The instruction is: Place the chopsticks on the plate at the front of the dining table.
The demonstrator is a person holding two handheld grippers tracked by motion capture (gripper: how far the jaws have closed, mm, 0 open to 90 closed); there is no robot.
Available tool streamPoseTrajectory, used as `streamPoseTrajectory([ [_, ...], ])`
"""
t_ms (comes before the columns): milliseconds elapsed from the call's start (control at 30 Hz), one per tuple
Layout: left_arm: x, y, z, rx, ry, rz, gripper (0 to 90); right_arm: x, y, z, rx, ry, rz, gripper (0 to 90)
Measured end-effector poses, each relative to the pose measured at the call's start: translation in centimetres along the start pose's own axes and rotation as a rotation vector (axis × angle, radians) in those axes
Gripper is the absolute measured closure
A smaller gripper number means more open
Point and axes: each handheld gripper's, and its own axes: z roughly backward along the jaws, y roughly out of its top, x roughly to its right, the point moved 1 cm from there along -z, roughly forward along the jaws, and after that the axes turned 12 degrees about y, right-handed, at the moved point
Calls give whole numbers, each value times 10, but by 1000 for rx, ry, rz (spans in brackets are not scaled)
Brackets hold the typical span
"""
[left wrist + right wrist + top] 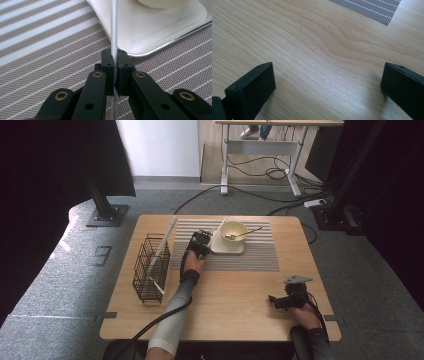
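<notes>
Beside the white plate, the left gripper clamped a thin white stick.

The stick ran upright through the left gripper view, pinched between both pads, its upper length passing along the plate's left edge and its lower end showing beneath the jaws, above the striped placemat. In the high view the left gripper sat just left of the plate, which carried a pale bowl with a spoon in it. A black wire basket stood farther left of the plate. Well apart from the plate, toward the table's near right corner, the right gripper lay with its jaws spread wide and nothing between them, over bare wooden table.
</notes>
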Motion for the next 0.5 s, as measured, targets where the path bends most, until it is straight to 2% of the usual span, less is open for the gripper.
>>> streamPoseTrajectory([
  [233,3,-2,-3,-16,-6,10,855,0,0,0,0,0,0,0],
  [500,8,-3,-7,-33,-21,2,845,0,0,0,0,0,0,0],
])
